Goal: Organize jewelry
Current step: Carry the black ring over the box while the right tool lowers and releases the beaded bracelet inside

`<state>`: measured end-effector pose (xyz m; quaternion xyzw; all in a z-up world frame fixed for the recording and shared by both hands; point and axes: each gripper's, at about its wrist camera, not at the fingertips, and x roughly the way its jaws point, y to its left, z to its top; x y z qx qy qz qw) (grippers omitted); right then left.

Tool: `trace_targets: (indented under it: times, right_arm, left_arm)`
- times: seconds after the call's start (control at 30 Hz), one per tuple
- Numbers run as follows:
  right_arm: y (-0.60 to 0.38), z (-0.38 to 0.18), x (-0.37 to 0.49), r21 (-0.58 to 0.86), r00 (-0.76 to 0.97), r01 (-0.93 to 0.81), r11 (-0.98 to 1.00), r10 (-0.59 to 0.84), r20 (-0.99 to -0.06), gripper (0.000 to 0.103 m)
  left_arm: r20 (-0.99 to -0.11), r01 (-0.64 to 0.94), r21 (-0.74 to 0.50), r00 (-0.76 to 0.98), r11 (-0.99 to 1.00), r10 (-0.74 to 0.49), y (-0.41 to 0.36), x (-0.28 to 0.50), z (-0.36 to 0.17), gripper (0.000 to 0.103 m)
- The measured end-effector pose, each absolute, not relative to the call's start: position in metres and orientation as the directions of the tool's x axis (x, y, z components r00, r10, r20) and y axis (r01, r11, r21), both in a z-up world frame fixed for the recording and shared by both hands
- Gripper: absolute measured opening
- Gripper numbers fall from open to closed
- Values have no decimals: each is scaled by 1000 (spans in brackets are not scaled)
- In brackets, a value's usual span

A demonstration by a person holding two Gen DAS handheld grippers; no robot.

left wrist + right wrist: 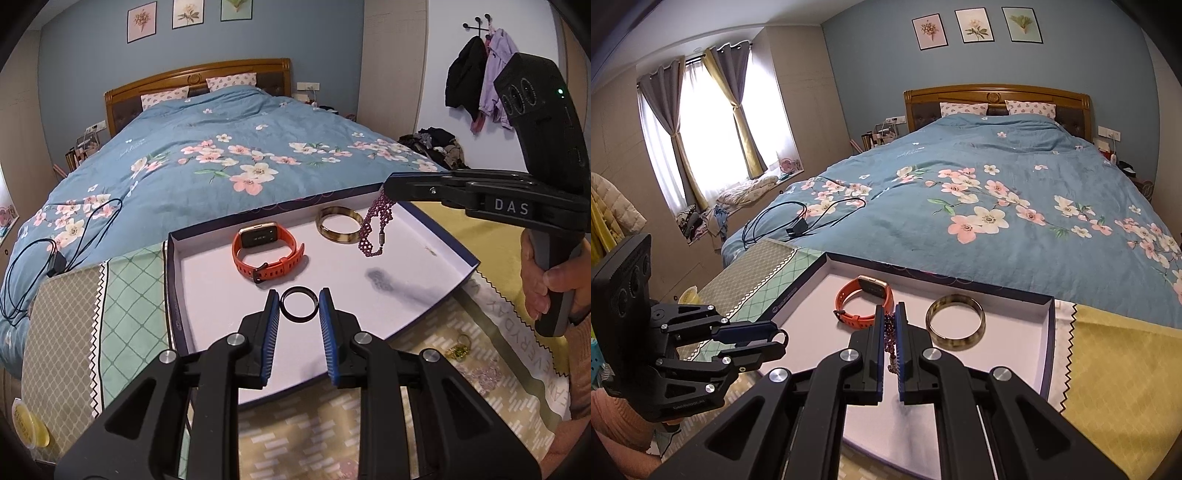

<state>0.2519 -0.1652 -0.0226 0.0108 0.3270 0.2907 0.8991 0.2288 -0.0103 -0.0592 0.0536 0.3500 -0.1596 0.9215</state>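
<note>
Purple beaded bracelet (373, 227) hangs above the white tray (207, 295), right of centre, pinched in the right gripper (890, 339). Black ring (299, 303) sits on the tray floor between the released left gripper (298, 321) fingers. Orange watch (267, 253) and amber bangle (340, 223) lie behind.

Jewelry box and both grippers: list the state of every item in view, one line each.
box: open, lidless, on the cloth.
orange watch: strap buckled, lying in the box.
amber bangle: lying flat in the box.
purple beaded bracelet: dangling above the box, pinched by the right gripper.
black ring: between the pads of the left gripper; whether gripped, cannot tell.
</note>
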Motion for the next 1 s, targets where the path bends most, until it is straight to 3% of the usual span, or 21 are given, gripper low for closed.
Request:
trace_targets:
  times: [1.0]
  right_arm:
    - [-173, -53, 282, 228, 592, -446, 866, 476, -651, 4]
  left_arm:
    - [-729, 322, -19, 644, 946, -234, -21, 277, -85, 22]
